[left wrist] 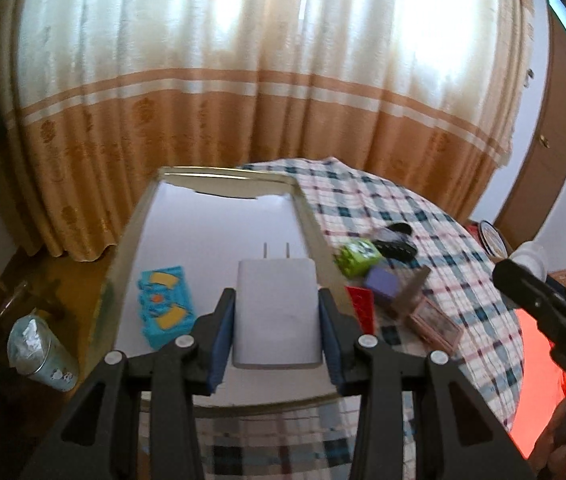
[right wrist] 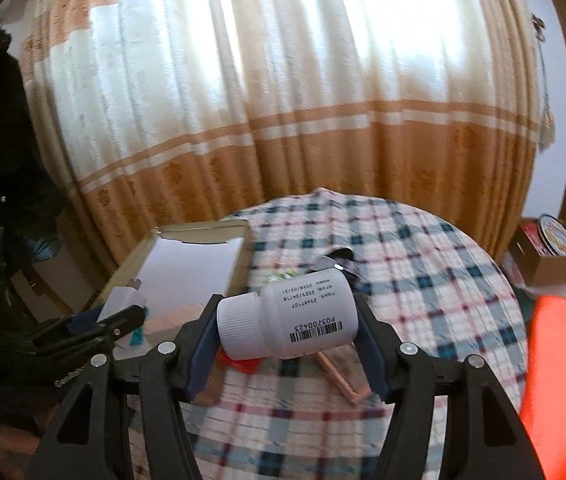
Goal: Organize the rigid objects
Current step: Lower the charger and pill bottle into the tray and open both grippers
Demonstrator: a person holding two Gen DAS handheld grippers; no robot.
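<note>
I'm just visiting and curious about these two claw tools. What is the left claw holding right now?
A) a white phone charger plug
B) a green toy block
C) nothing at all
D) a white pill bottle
A: in the left wrist view the left gripper has its blue pads pressed on both sides of the white charger plug, prongs pointing away, above the box; the white bottle is in the right gripper.
</note>
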